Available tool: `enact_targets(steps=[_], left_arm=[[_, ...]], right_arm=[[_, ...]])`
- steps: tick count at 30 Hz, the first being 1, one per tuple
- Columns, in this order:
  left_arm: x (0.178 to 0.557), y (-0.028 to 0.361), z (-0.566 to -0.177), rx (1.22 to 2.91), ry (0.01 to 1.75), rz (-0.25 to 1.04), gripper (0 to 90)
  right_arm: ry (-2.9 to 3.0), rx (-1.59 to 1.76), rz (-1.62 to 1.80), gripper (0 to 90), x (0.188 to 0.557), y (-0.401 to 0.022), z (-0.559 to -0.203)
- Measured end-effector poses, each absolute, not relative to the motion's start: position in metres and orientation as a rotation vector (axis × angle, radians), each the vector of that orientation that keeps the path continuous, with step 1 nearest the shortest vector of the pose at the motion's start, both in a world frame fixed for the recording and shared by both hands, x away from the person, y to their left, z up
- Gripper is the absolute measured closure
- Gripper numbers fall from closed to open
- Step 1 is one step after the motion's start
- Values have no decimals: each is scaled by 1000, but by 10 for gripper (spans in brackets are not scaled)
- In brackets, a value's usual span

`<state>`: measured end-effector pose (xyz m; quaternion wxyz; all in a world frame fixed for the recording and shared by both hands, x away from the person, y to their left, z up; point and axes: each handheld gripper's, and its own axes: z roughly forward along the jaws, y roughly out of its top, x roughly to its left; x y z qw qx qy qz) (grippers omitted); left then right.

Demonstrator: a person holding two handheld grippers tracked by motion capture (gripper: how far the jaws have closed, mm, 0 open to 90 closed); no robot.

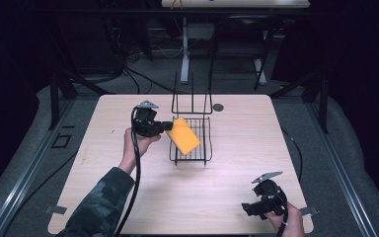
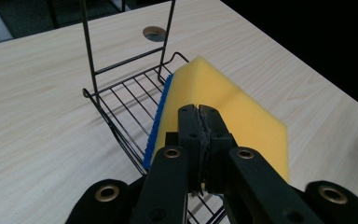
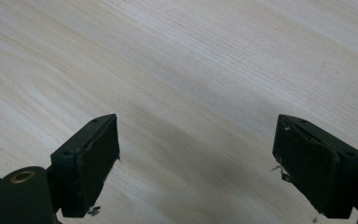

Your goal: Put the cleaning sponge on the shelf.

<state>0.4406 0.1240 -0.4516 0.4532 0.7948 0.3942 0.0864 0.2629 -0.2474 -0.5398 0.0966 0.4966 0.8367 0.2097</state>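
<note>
Pale wood-grain tabletop (image 1: pixel 128 197) sits centre of the high view, dark floor all around. I see my left gripper (image 1: pixel 167 126) at centre frame, its jaws clamped tight on the edge of a yellow rectangular sponge with a blue scrubbing face (image 1: pixel 183 135). I see the sponge tilted above the black wire rack (image 1: pixel 191 154), which stands mid-table with two upright loops at its back. A round grommet hole (image 1: pixel 218 107) lies just right of those loops. Lower right, my right gripper (image 1: pixel 248 209) hovers with jaws spread wide over bare wood.
</note>
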Motion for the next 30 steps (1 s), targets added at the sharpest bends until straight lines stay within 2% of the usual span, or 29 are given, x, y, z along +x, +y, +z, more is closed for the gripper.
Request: enact_targets(steps=[24, 30], left_arm=[[451, 90, -494, 1905, 1105, 196, 891], [450, 87, -499, 1972, 1109, 199, 881]], right_arm=[[2502, 1467, 617, 141, 263, -247, -541], [2502, 1463, 616, 141, 263, -246, -541]])
